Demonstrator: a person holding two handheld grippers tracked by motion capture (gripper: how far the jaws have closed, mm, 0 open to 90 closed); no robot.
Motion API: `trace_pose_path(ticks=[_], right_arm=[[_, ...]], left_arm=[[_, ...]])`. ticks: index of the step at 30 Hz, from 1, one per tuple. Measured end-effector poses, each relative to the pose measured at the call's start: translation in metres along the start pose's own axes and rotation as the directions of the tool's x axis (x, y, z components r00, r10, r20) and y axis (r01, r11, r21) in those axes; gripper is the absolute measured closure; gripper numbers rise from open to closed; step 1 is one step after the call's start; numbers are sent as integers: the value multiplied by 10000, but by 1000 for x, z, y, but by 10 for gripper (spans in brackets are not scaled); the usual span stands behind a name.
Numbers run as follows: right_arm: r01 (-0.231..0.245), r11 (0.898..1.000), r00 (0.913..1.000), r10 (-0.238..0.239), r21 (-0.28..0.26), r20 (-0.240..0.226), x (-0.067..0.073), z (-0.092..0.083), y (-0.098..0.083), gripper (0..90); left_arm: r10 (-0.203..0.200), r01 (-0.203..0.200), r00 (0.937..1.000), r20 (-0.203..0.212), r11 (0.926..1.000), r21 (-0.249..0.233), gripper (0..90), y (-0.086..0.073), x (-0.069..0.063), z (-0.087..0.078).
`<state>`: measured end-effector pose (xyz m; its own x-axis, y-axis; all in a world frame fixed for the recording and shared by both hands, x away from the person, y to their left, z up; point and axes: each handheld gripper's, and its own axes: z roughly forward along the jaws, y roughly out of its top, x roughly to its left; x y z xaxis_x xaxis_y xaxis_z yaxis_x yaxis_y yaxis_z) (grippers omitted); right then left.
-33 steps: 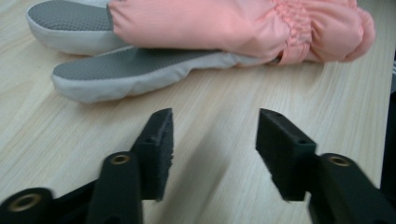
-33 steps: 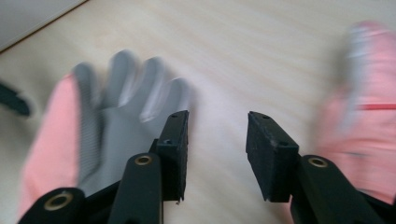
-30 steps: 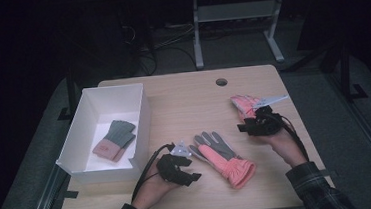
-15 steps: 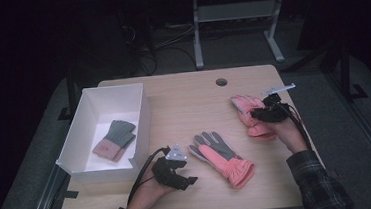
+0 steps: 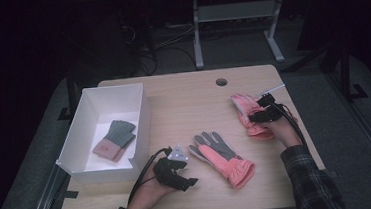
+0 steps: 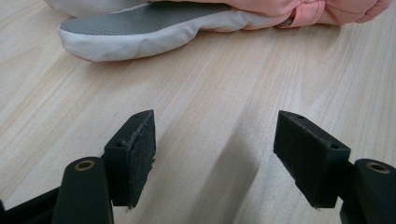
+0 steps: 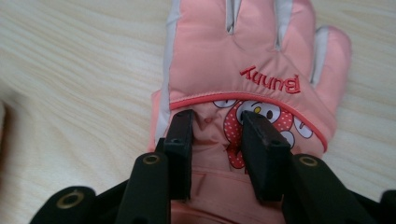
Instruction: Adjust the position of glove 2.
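Pink glove (image 5: 248,114) near table's right edge (image 5: 306,130), right hand-held gripper (image 5: 260,112) atop.

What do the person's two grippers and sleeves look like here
Both grippers are black. The left gripper carries a grey three-cornered plate on top and trails a black cable. Its jaws are flat black arms with brass-ringed holes, ending in rectangular black pads. The right gripper has matching pads and its own black cable. The sleeves are dark plaid.

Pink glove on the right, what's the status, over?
Right gripper jaws just opening, pressed onto pink Bunny glove, fold between them. Left gripper open over bare table. Nothing in the way.
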<state>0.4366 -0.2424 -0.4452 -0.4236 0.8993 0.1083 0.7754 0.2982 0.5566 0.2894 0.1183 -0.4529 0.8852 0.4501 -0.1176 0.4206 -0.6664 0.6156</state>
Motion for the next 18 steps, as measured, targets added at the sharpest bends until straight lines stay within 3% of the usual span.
trace_pose_path(ticks=[6,18], right_arm=[[149,9991,9998,-142,405,-159,-2,1,6,818],[154,9980,9965,-204,-618,-810,-10,-16,-2,889]], left_arm=[[31,-31,10000,-23,10000,51,292,0,0,0],[12,-15,9998,-218,9999,-153,279,0,3,-3]])
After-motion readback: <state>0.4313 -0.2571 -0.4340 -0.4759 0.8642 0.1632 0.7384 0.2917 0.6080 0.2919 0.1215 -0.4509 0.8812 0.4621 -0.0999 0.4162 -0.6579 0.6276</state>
